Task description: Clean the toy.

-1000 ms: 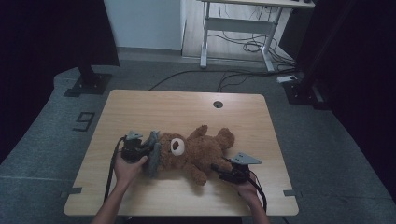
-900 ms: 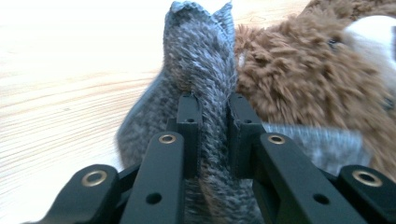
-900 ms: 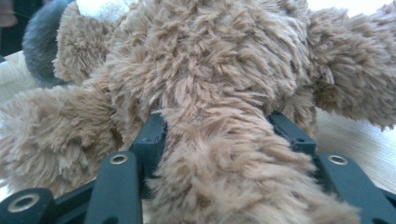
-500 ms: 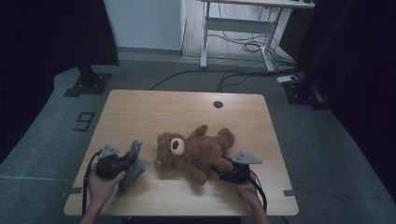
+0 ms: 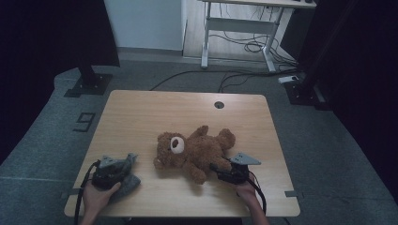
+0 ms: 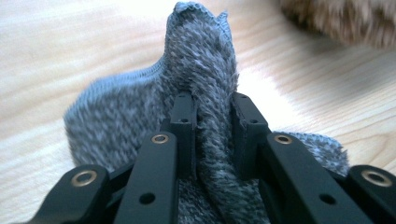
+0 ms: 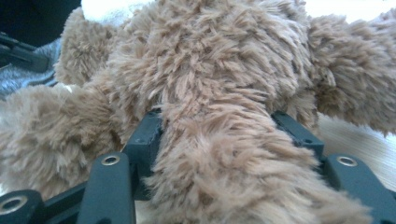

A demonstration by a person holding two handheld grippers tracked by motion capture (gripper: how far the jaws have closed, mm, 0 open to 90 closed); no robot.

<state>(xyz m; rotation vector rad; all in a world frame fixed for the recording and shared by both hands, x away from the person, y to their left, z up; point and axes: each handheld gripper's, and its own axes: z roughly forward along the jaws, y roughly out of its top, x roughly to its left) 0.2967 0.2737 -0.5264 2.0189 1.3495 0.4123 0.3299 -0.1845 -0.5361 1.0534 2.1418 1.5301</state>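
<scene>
While the right gripper [image 5: 219,171] pinches a leg of the brown teddy bear [image 5: 195,150] lying mid-table, the left gripper [image 5: 123,165], jaws just eased slightly wider, clamps a fold of the grey knitted cloth [image 6: 196,79] near the front-left table [image 5: 141,108] corner, well apart from the bear.

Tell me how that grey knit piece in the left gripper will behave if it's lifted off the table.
The grey knit piece will likely hang limp: it folds and bunches between the left gripper jaws. It probably weighs little, being thin cloth. Its fuzzy surface should resist slipping, though a loosening pinch could drop it.
</scene>
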